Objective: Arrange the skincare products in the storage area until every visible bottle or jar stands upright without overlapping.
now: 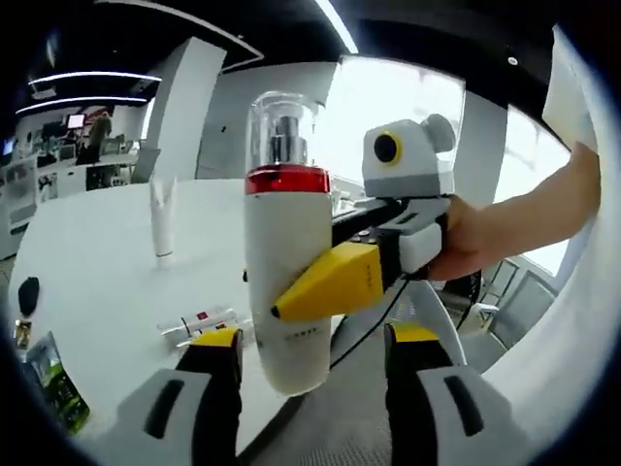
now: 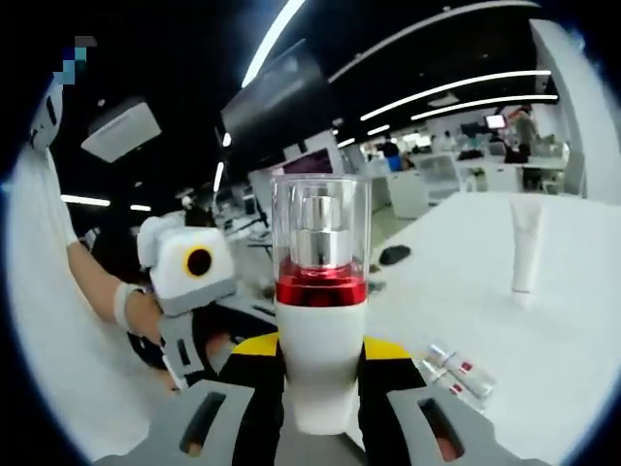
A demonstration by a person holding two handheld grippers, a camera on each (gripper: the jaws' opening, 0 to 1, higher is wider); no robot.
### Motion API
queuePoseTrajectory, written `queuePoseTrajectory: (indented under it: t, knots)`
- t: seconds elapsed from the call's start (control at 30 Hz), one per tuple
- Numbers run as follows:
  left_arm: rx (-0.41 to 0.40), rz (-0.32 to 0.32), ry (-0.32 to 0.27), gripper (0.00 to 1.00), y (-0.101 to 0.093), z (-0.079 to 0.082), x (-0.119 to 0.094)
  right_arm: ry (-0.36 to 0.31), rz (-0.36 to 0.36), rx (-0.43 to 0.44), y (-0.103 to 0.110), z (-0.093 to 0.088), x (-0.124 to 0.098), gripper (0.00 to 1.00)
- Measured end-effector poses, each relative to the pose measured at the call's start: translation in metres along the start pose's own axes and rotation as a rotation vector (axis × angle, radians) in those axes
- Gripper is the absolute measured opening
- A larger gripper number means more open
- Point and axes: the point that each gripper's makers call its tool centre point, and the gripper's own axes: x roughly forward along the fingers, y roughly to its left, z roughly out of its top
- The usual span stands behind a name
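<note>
A white pump bottle [image 1: 284, 262] [image 2: 320, 359] with a red band and a clear cap is held upright in the air. My right gripper [image 2: 320, 354] is shut on its white body. In the left gripper view the right gripper [image 1: 301, 296] reaches in from the right, one yellow jaw across the bottle's front. My left gripper [image 1: 315, 338] stands open, its jaws either side of the bottle's base with gaps on both sides. In the right gripper view the left gripper [image 2: 184, 340] shows at the left, held by a hand.
A white round table [image 1: 107, 282] [image 2: 553, 330] lies below and beyond. On it a white tube [image 1: 163, 223] [image 2: 525, 248] stands upright, small white tubes with red marks [image 1: 199, 325] [image 2: 461, 369] lie flat, and a dark object [image 1: 29, 291] [image 2: 393, 254] sits near the edge.
</note>
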Motion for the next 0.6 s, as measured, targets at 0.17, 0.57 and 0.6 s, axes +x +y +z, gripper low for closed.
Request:
queuePoseTrajectory:
  t: [0.17,0.57,0.6]
  knots:
    - [-0.036,-0.06,-0.042,0.49,-0.013,0.008,-0.004,0.012,0.118,0.013,0.024,0.003,0.001,0.23]
    - [-0.088,-0.098,-0.086,0.34,-0.021,0.013,-0.022,0.033,0.267,0.044,0.059,0.004,0.011,0.23]
    - [-0.099,-0.099,-0.095,0.34,-0.022,0.015,-0.023,0.029,0.274,0.049,0.06,0.005,0.011,0.23]
